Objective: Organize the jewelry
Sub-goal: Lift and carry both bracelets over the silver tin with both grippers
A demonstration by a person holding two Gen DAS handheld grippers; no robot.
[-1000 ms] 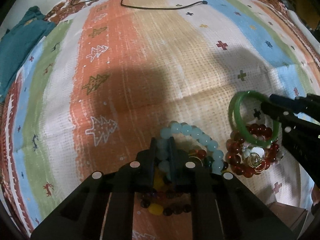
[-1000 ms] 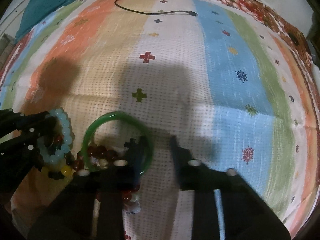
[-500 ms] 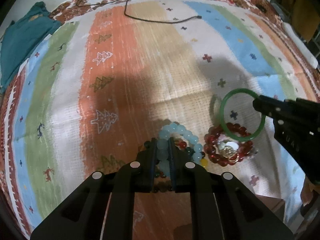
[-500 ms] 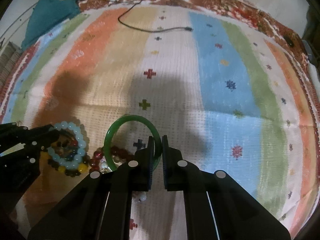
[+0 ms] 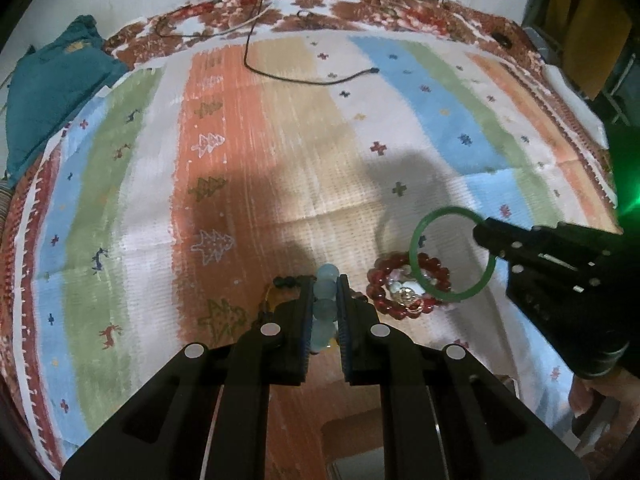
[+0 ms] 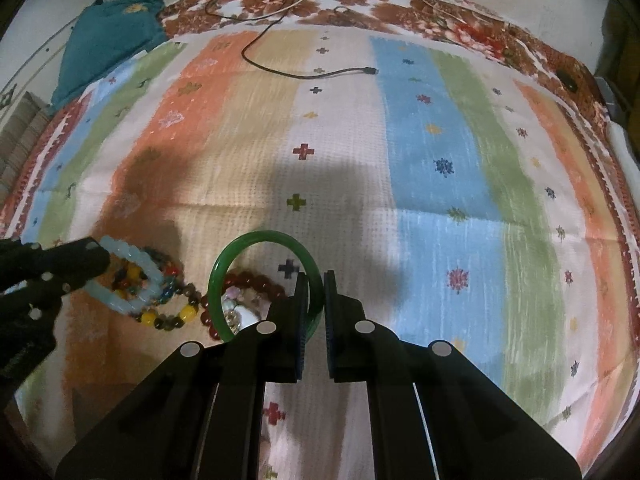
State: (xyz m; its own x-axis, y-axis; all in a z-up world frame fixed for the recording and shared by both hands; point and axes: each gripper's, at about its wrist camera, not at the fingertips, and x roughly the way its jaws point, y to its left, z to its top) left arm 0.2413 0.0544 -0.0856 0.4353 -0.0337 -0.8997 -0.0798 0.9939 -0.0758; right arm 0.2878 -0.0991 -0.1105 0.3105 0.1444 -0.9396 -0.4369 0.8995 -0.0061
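Note:
My left gripper [image 5: 324,286] is shut on a pale blue bead bracelet [image 5: 325,304] and holds it off the striped cloth; in the right wrist view the bracelet [image 6: 132,276] hangs from the left gripper [image 6: 96,258]. My right gripper [image 6: 316,280] is shut on a green bangle [image 6: 228,276], lifted above the cloth; it shows in the left wrist view [image 5: 420,272] held by the right gripper [image 5: 482,236]. A red bead bracelet [image 5: 404,280] with a pale charm lies on the cloth. A multicolour bead bracelet [image 6: 172,312] lies beside it.
A black cable [image 6: 296,72] lies across the far part of the striped cloth [image 6: 440,152]. A teal garment [image 5: 52,92] sits at the far left corner. Dark furniture [image 5: 580,32] stands at the far right.
My right gripper closed on the green bangle and lifted it. Both grippers rose away from the cloth, the left one carrying the pale blue bracelet up off the pile.

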